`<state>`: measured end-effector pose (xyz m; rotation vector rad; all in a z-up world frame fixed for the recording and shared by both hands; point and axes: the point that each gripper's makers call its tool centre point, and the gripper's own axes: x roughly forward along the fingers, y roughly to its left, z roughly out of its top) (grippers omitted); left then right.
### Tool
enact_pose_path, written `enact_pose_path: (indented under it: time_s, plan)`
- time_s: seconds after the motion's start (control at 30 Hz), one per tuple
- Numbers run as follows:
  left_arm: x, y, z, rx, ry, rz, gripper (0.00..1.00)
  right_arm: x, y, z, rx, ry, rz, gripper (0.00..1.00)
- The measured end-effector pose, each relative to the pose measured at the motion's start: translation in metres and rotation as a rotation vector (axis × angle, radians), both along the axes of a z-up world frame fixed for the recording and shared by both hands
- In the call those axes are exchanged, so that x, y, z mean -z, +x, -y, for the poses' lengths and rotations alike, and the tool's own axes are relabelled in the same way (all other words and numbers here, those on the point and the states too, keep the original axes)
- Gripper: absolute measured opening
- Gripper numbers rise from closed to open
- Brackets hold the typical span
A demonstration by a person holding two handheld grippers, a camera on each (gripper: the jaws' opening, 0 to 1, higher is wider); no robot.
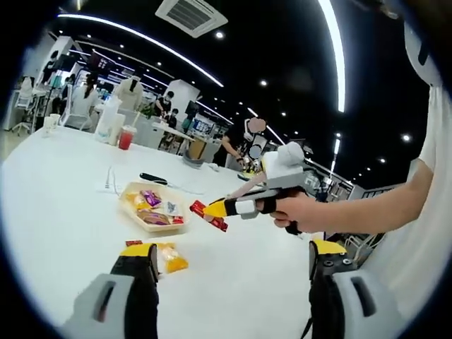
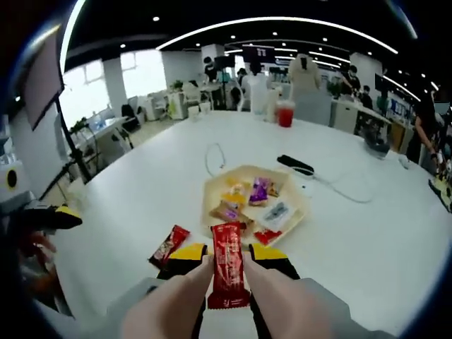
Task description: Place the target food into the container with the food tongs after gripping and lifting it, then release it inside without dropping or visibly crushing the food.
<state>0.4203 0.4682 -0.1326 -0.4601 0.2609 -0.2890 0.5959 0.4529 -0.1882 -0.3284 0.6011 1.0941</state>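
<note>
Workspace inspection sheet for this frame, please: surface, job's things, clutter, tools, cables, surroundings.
Surface: white table.
Job's things: red snack bar clamped in the right tool; tray of wrapped snacks ahead.
Clutter: red packet beside the tray, yellow packet, red drink cup, black remote.
Tools: left tool open, holding nothing.
Cables: white cable beyond the tray.
Surroundings: open office, people at desks.
</note>
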Motion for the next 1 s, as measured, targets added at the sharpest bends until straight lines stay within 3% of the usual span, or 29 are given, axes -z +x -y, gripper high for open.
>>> enact_pose_path:
  time_s: [0.17,0.27,0.53,0.77,1.0]
  plan:
    - [-0.001,-0.006,0.008,0.018,0.013,-0.001,0.97,-0.012,0.002,-0.005,-0.017,0.014,0.007,0.22]
    - [-0.001,-0.009,0.012,0.033,0.032,0.0,0.98,-0.025,0.005,-0.006,-0.018,0.04,0.016,0.22]
    - [-0.008,-0.002,0.019,0.012,-0.042,0.034,0.99,-0.046,0.013,0.008,-0.01,0.057,0.024,0.22]
    - [-0.001,-0.008,0.029,0.048,-0.052,-0.005,0.99,-0.053,0.016,0.011,-0.001,0.068,0.028,0.22]
    - [0.004,-0.016,0.02,0.025,-0.057,-0.033,0.99,-0.064,0.017,0.01,0.0,0.102,0.025,0.22]
